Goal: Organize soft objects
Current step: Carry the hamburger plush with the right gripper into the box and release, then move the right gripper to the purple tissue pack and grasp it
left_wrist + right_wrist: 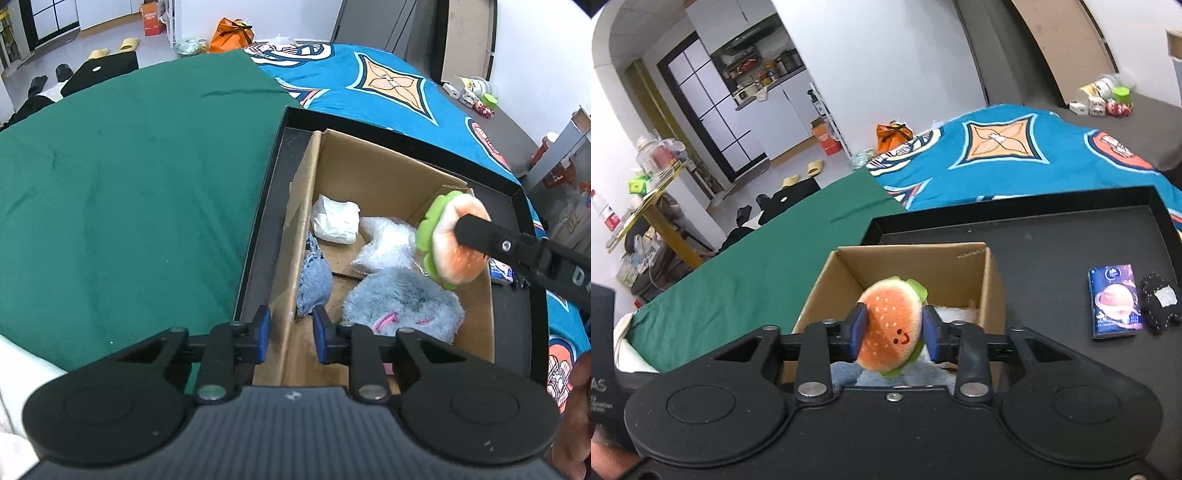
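A burger plush [892, 328] with a green lettuce rim hangs over the open cardboard box [912, 258], and my right gripper [894, 326] is shut on it, a blue pad against each side. From the left wrist view the same burger plush [448, 240] sits at the tip of the right gripper's finger [476, 232], above the box's right half. My left gripper [291, 330] is shut on the left wall of the cardboard box [369, 162]. Inside lie a fluffy blue plush [402, 302], a denim piece [314, 280], a white pouch [334, 221] and a clear bag [388, 243].
The box stands in a black tray [1052, 240] on a bed, with green cloth [129, 184] to the left and a blue patterned blanket [369, 85] behind. On the tray's right lie a tissue pack [1115, 301] and a black felt piece [1160, 302].
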{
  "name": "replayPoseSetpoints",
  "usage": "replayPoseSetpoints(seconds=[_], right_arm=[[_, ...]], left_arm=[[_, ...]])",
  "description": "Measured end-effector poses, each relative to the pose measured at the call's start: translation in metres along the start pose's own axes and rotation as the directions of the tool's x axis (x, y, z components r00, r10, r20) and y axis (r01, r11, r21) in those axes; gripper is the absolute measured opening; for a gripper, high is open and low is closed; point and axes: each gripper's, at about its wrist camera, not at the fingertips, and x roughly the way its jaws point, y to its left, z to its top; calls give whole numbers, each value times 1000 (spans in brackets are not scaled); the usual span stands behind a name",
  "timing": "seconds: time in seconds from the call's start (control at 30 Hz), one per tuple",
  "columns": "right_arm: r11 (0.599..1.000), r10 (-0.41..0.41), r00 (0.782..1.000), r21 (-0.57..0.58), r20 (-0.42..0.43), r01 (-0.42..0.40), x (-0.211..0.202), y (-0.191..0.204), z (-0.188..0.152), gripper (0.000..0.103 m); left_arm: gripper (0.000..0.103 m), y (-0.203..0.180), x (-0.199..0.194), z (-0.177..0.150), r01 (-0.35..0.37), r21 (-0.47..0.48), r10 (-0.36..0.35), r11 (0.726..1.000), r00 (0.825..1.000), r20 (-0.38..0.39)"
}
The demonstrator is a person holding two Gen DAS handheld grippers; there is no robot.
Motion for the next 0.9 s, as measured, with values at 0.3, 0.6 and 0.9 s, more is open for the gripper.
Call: replayPoseSetpoints(seconds=[0.3, 0.6, 0.9], right_arm=[[999, -37, 999, 5, 5, 37, -3, -6, 2, 45], [995, -81, 996, 59, 38, 78, -11, -23, 8, 50], [988, -138, 989, 82, 58, 133, -16, -41, 15, 53]], left_arm=[[12, 6, 2, 2, 0, -23, 0, 1000, 1000, 4], [13, 2, -1, 3, -19, -47, 19, 999, 1000, -13], [20, -7, -8, 7, -69, -18, 69, 997, 998, -6]])
